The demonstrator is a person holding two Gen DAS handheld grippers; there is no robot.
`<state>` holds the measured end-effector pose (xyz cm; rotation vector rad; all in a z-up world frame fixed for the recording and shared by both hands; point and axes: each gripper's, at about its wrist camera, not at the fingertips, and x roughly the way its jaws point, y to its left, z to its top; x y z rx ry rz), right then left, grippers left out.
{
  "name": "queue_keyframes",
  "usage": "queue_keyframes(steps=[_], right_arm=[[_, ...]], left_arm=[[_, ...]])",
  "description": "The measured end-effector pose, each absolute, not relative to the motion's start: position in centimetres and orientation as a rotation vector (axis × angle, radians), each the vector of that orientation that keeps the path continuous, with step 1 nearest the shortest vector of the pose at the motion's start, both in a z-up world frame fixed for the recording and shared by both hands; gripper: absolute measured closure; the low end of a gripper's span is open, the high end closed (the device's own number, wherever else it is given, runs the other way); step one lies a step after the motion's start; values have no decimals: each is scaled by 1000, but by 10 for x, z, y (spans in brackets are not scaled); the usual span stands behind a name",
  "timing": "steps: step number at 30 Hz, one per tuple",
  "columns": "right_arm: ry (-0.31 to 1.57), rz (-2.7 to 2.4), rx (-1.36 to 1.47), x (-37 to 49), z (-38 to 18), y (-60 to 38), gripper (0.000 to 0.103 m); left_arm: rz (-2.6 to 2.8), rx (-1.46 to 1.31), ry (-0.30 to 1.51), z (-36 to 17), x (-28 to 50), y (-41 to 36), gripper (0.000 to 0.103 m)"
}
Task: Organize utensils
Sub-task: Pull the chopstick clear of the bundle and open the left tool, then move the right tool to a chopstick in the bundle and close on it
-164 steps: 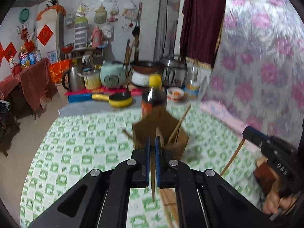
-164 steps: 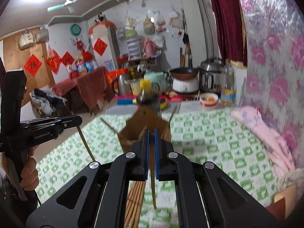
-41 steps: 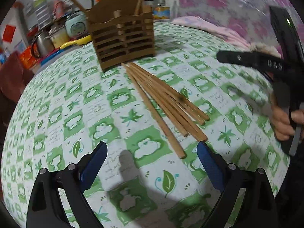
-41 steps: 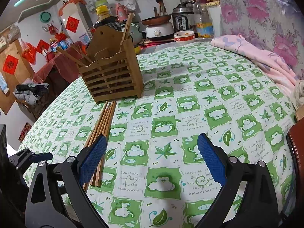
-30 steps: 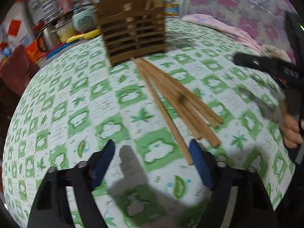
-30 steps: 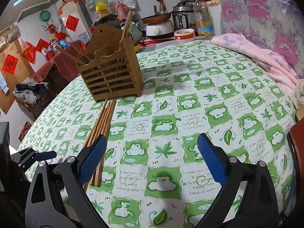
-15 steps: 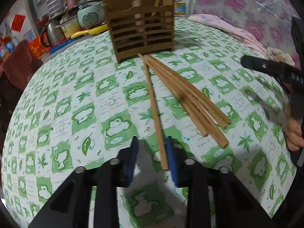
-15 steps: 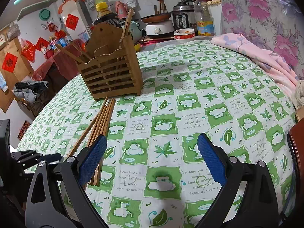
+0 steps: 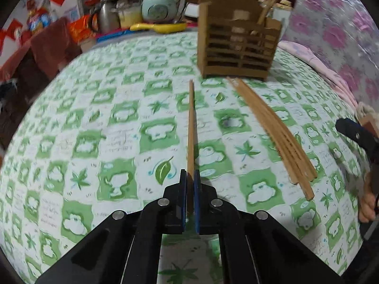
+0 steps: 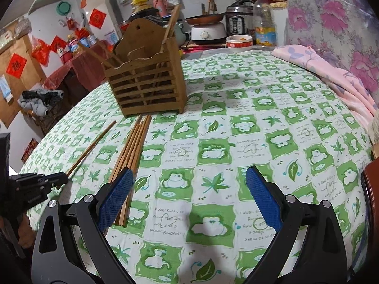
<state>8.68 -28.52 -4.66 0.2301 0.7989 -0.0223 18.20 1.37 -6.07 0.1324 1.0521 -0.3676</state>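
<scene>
In the left wrist view, the left tongs (image 9: pixel 190 177) are squeezed tight on one chopstick (image 9: pixel 191 120). They hold it at its near end. The long stick points straight away, toward the far wooden holder (image 9: pixel 236 47). Its far tip stops a little short of the holder's left corner. A bunch of loose chopsticks (image 9: pixel 272 130) lies on the desk (image 9: pixel 94 123) to the right. Those sticks slant from near the holder's front down to the near right. The desk has a green and white cloth with frogs and leaves. Small writing is on the cloth, but it is too blurry to read. A few sticks stand up in the holder. At the far right edge, part of the right tongs (image 9: pixel 357 135) shows, with a hand under it.

In the right wrist view, the right tongs (image 10: pixel 187 191) are wide apart with nothing between them. They hang over the desk (image 10: pixel 260 123). The bunch of loose chopsticks (image 10: pixel 132 151) lies just by the left blue pad and points far toward the wooden holder (image 10: pixel 146 87). The one chopstick (image 10: pixel 92 146) is farther left, slanting up to the right, with its near end in the left tongs (image 10: pixel 62 177). Red paper squares with gold signs hang on the far wall. A clear bottle (image 10: pixel 264 21) with a yellow label stands far behind, but its words are too small to read.
</scene>
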Motion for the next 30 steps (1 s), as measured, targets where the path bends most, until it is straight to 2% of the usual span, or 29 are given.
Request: queue_keyframes(steps=[3, 5, 6, 7, 9, 12, 20, 23, 27, 30], right_arm=[[821, 27, 193, 87, -49, -273, 14], [838, 66, 151, 88, -51, -263, 17], [847, 98, 118, 87, -51, -254, 18], [849, 115, 100, 87, -51, -250, 19], [853, 139, 66, 84, -51, -242, 19], [859, 151, 50, 79, -50, -238, 19], [915, 141, -21, 75, -56, -226, 21], [927, 131, -48, 74, -58, -223, 27], [949, 125, -56, 74, -62, -223, 40], [957, 132, -76, 73, -63, -219, 45]], left_arm=[[-373, 122, 1065, -62, 185, 16, 95], [-385, 123, 1066, -61, 184, 15, 88], [-396, 121, 1066, -61, 184, 14, 74], [-398, 126, 1065, -60, 183, 13, 52], [-352, 152, 1060, -61, 183, 12, 31], [-351, 130, 1081, -63, 186, 16, 30], [-314, 132, 1104, -68, 191, 17, 8], [-305, 133, 1107, -69, 192, 18, 6], [-285, 175, 1104, -71, 190, 13, 6], [-280, 187, 1103, -72, 190, 12, 6]])
